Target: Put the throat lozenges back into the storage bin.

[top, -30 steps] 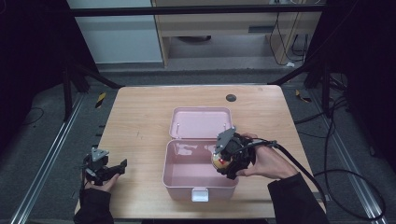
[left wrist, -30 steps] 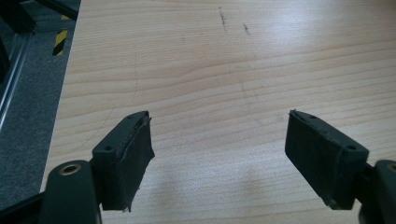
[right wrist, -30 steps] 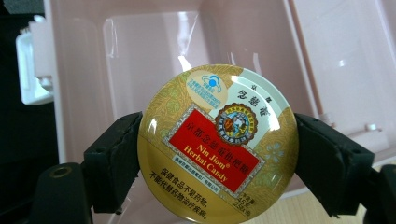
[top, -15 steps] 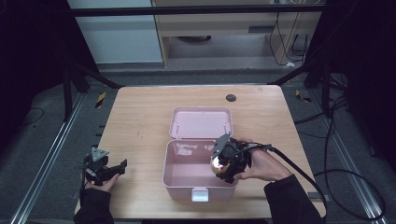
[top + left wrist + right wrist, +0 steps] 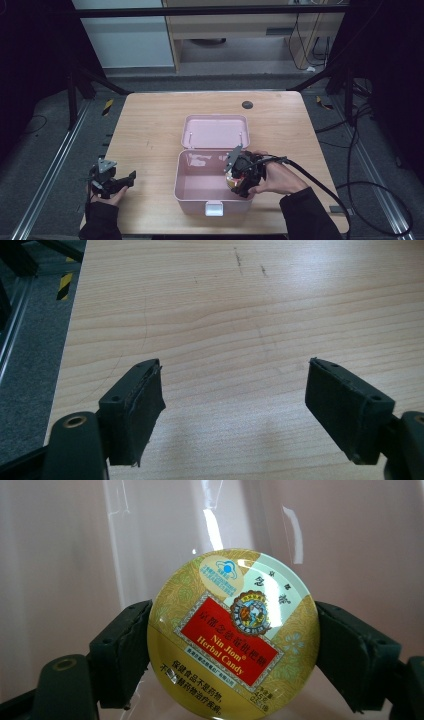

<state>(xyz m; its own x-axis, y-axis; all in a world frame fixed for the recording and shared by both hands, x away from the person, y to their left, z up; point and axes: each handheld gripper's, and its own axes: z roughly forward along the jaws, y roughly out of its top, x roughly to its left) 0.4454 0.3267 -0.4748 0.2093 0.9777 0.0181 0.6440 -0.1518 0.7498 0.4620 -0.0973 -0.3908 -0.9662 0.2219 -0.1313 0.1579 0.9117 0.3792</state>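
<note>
The right claw [image 5: 232, 645] is clamped on a round candy tin [image 5: 233, 632], one jaw on each side of its rim, the printed lid facing the camera that rides on it. In the high view the tin [image 5: 233, 179] hangs inside the open pink box [image 5: 200, 194], low against the box's right wall, near the front edge of the worktop [image 5: 150, 125]. The tin looks like thin metal — light and stiff, but smooth and glossy, so it could slip or spin between the pads. Gripping across the widest part of the rim, as here, seems the surest hold; squeezing the flat faces might dent the lid. The left claw [image 5: 235, 405] stands wide open and empty over bare wood at the worktop's front left corner — well apart from the box.
</note>
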